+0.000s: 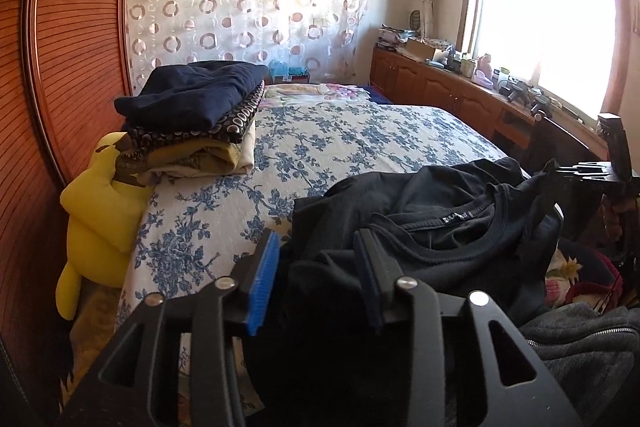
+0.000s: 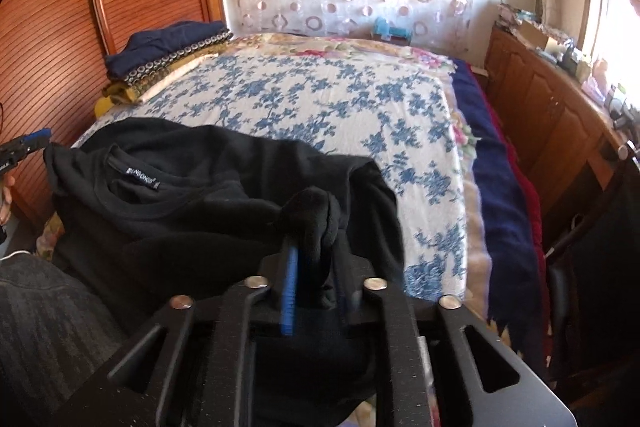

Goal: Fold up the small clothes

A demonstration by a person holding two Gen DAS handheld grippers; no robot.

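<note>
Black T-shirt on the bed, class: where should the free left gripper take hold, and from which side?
Grip the black T-shirt at its near shoulder edge beside the collar, coming from the bed's foot; the left gripper is open there, and the collar faces up.

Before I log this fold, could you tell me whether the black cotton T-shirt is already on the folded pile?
No, the black cotton T-shirt lies crumpled at the bed's near edge, apart from the folded pile.

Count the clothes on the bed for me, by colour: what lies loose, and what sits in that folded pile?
Black, loose T-shirt: 1
Navy, top of the folded pile: 1
Dark with ring pattern: 1
Mustard yellow: 1
Cream, at the bottom: 1
Total: 5, though the pile may hide more layers.
</note>
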